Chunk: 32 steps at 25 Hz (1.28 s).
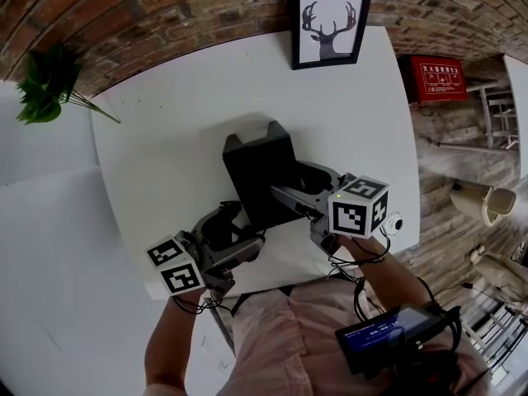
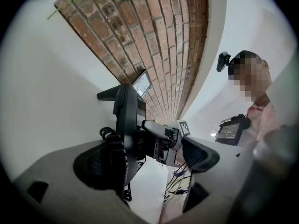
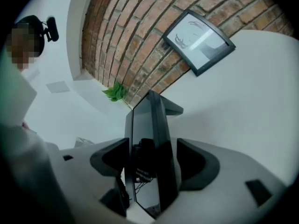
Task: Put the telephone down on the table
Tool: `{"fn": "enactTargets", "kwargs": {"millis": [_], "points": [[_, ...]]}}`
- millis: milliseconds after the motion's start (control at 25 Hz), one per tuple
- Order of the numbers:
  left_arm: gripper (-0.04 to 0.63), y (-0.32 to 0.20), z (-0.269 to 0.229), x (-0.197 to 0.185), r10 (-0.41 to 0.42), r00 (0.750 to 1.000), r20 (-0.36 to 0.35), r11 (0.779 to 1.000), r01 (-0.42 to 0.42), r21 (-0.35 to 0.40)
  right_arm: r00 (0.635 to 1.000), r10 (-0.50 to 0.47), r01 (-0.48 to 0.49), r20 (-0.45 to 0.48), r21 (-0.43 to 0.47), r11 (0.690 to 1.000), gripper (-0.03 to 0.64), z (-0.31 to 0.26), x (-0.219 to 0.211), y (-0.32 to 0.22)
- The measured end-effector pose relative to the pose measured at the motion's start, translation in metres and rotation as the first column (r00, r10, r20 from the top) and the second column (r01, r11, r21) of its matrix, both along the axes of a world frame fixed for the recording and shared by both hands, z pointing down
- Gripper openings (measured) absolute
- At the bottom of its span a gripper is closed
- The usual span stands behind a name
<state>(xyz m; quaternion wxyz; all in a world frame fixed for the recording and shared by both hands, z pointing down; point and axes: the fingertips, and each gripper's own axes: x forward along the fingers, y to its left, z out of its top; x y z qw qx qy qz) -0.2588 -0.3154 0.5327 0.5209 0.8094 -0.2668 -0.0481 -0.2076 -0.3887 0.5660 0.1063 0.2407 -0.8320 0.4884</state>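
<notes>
Right gripper view: we see right claw spread astride telephone, left claw spread; telephone probably down on tabletop, nearly done.

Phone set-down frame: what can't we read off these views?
- Whether the telephone base meets the table: in the head view, the left gripper and right gripper cover it. In the right gripper view, the gripper body blocks it.
- Where the coiled cord ends: left gripper view, own jaw hides it.
- Print on the red sign: head view, too small.
</notes>
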Motion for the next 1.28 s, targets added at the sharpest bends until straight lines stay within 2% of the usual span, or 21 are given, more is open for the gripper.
{"fn": "enactTargets", "kwargs": {"millis": [80,160,280,960,1280], "points": [[0.453,0.000,-0.001,0.000,-0.001,1.000,0.002,1.000,0.001,0.002,0.999,0.043,-0.043,-0.014,0.011,0.999,0.295,-0.002,0.009,-0.002],[0.453,0.001,-0.003,0.000,-0.001,1.000,0.003,1.000,0.001,0.002,0.996,0.083,-0.083,-0.016,0.014,0.996,0.239,-0.003,0.016,-0.003],[0.453,0.002,-0.006,0.002,-0.001,1.000,0.002,1.000,0.001,0.008,0.995,0.103,-0.103,-0.006,0.008,0.995,0.199,-0.004,0.018,0.000],[0.453,0.003,-0.012,0.005,0.001,1.000,0.016,1.000,-0.001,0.016,0.991,0.129,-0.129,-0.022,0.007,0.992,0.195,-0.005,0.019,0.003],[0.454,0.013,-0.018,-0.002,-0.015,0.999,0.035,0.999,0.014,0.035,0.987,0.157,-0.155,-0.040,0.067,0.986,0.207,-0.018,0.024,-0.001]]}}
